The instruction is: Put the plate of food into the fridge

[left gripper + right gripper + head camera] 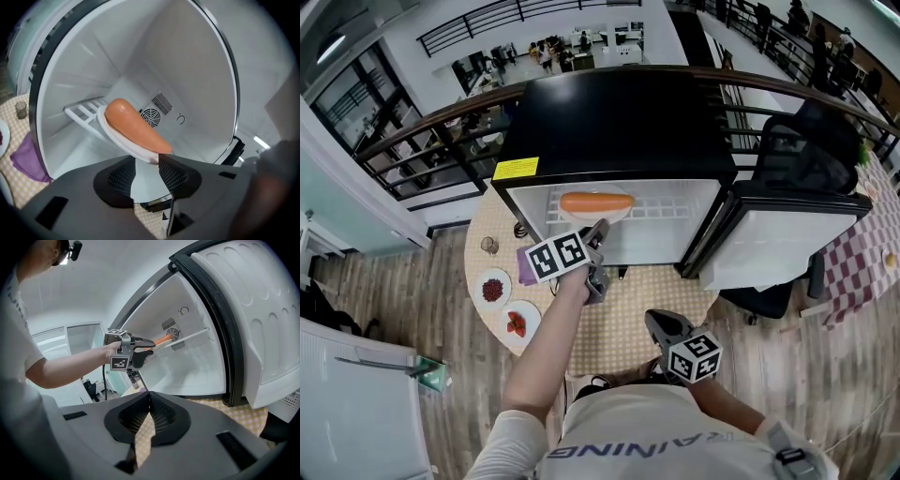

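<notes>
**One step left, maybe: plate was in the fridge**

Most of the job looked done to me. The mini fridge (619, 122) sat on the round table (666, 314) with its door (787, 239) swung wide open to the right. Inside, the wire shelf (82, 110) was carrying the white plate (107, 129), and a fat orange sausage-looking thing (133, 126) lay along the plate. The plate reached out past the shelf's front edge, towards the opening.

The left gripper (147, 161) was reaching into the fridge mouth with its jaws spread apart. The plate's near rim was right at the jaw tips, but I couldn't see the pads pinching it, so I'd call that a released grip with the plate's weight on the shelf. The right gripper (149, 397) hung low in front of the table, jaws pressed together at the tips with nothing between them, so it wasn't doing anything.

What was left, as far as I could judge: back the left gripper out without nudging the rim, since the plate sat near the front of the shelf. Pushing it deeper first might've been smart. Shutting the door would be the natural finish, though the task line never asked for it.

Two small dishes of red food (493, 289) and a purple cloth (525, 267) sat on the table to the left, untouched.
</notes>
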Motion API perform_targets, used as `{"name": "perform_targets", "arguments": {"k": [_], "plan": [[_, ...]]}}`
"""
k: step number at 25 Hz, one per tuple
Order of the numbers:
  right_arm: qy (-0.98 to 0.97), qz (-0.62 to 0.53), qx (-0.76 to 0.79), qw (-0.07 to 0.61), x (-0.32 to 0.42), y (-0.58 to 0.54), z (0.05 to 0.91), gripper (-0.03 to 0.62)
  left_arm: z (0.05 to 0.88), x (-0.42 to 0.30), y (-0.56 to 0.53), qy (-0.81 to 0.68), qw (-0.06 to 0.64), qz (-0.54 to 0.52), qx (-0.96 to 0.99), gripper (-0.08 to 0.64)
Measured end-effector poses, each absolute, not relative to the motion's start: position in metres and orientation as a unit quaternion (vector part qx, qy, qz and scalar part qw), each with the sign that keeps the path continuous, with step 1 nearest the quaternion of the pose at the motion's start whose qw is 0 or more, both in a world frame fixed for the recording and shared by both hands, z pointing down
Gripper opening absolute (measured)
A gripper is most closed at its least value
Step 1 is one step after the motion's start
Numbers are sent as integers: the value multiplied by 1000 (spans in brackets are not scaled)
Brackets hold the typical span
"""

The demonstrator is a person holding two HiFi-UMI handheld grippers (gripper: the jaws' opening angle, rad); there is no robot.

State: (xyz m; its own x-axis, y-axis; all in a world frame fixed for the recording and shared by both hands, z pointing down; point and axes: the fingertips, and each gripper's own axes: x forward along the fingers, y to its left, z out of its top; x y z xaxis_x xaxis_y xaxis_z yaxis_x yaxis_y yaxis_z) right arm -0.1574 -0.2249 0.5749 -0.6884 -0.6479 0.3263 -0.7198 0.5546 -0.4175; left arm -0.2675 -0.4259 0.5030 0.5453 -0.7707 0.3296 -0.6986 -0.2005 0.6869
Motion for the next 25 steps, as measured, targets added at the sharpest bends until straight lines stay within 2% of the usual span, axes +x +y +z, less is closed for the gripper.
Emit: {"name": "perform_targets", "arguments": {"k": [11,12,17,25], "plan": [[-880,272,381,75,-162,-223,580,23,505,-271,-414,-500,309,56,807,155],[-880,272,381,76,-162,-223,581,22,506,-275,-413,-510,299,61,804,149],[-882,271,378,78,-164,-222,580,23,501,-291,-408,-545,274,51,791,32],[-883,271,374,80,-166,-220,580,23,498,-286,-419,-540,262,66,797,26]]}}
